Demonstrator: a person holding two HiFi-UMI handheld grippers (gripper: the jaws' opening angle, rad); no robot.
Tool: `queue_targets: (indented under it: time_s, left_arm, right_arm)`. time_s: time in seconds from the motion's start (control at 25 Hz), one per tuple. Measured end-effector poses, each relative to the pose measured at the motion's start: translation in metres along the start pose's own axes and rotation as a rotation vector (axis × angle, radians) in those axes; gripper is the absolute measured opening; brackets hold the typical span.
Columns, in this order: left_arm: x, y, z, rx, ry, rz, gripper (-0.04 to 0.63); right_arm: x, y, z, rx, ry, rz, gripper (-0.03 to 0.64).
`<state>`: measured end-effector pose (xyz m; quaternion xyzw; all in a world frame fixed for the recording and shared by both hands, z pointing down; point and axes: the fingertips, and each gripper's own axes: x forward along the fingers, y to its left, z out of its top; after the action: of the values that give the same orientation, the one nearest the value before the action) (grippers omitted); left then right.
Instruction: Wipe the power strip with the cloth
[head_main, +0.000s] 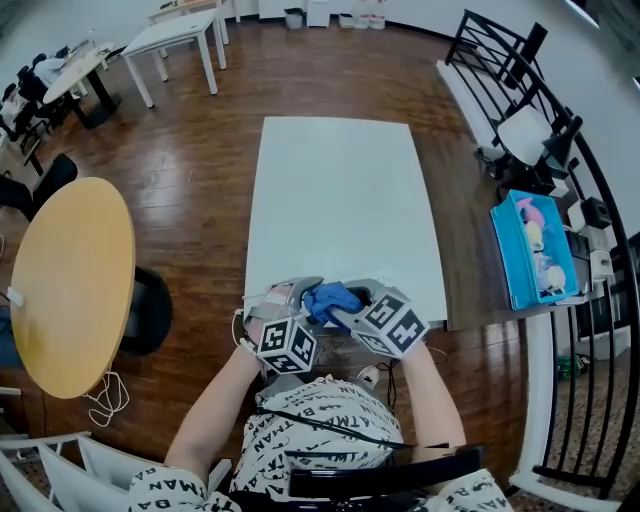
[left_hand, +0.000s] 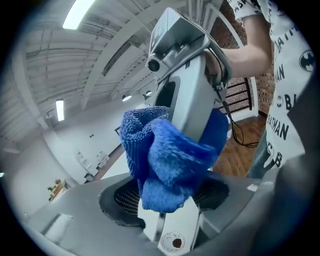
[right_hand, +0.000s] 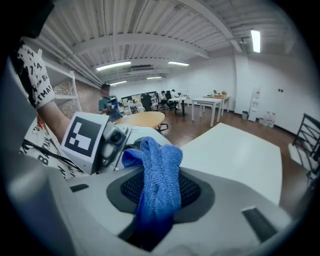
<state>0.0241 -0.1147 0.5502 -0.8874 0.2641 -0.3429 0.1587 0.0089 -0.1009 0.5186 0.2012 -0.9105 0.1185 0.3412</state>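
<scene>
Over the near edge of the bench (head_main: 340, 190), the left gripper (head_main: 290, 302) grasps the white power strip (left_hand: 172, 227) in wide-set jaws. The strip's long axis runs away along them (far end hidden). The right gripper (head_main: 345, 308) clenches its jaws on the blue cloth (left_hand: 165, 165), bunched over the strip.

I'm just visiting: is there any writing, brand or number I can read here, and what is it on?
"BATMAN": black print repeated over the person's white shirt.
No words, only square patterns, on the two black-and-white marker cubes.
No print shows on the white power strip or the blue terry cloth.
Too small to read: anything in the blue plastic tray.
</scene>
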Motion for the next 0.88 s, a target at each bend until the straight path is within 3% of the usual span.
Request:
queue_targets:
  time_s: [0.36,0.88]
  left_arm:
    - [-0.009,0.007,0.000,-0.043,-0.014,0.018,0.285]
    - [-0.022,0.011,-0.002,-0.070,-0.038,0.009,0.285]
  right_arm:
    - [-0.024,-0.038,-0.014,-0.022,0.031,-0.183,0.137]
    - [-0.095,-0.134,-0.074,0.098,0.114,-0.451,0.137]
